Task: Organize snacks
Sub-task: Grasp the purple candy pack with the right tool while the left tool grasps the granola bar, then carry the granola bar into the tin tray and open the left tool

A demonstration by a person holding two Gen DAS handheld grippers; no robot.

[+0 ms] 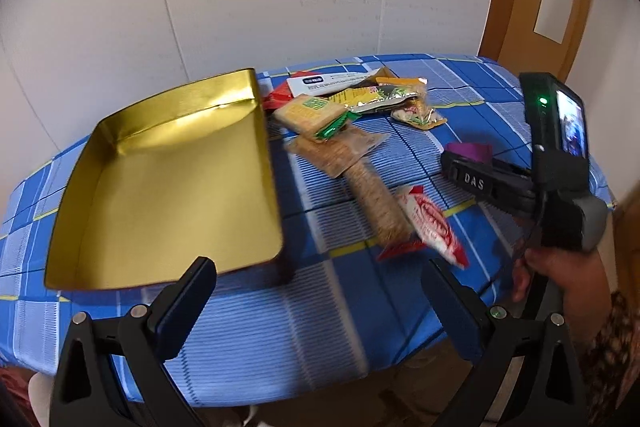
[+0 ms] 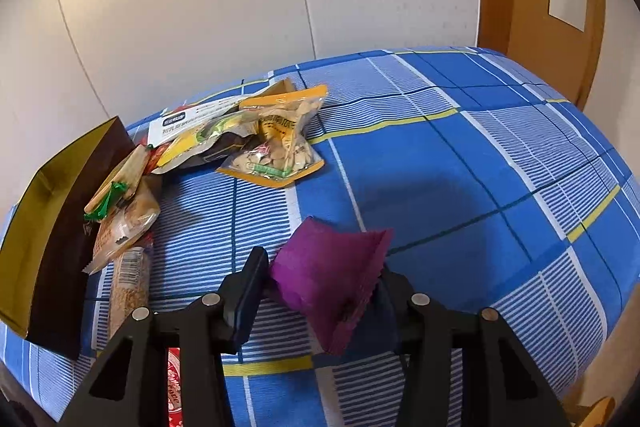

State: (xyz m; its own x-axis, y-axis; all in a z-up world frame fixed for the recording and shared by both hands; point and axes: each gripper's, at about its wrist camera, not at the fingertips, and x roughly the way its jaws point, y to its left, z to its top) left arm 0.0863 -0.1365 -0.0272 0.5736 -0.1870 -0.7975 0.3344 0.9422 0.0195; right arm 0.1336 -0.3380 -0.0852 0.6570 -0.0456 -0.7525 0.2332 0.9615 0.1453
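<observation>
A blue checked bench (image 1: pixel 280 327) is carrying everything. On its left a gold tray (image 1: pixel 168 187) is lying empty, and just to its right the snacks are lying in a loose heap: cracker packs (image 1: pixel 320 115), a long biscuit sleeve (image 1: pixel 376 203), a red-and-white packet (image 1: pixel 434 227) and, farther off, seed bags (image 2: pixel 276 151).

The right gripper (image 2: pixel 316 291) is pinching a small purple pouch (image 2: pixel 332 275) near the middle of the bench, its pads pressing the pouch from both sides. The left gripper (image 1: pixel 320 303) is hanging spread over the near edge, holding nothing.

The step in hand is probably lifting the pouch toward the tray. To do it well, the squeeze should be staying light, since the soft foil is already crumpling, and the lift should be clearing the heap and the tray's near wall before release.

The right gripper's body is showing the letters "DAS" in the left wrist view. The packet printing is too blurred to read.
</observation>
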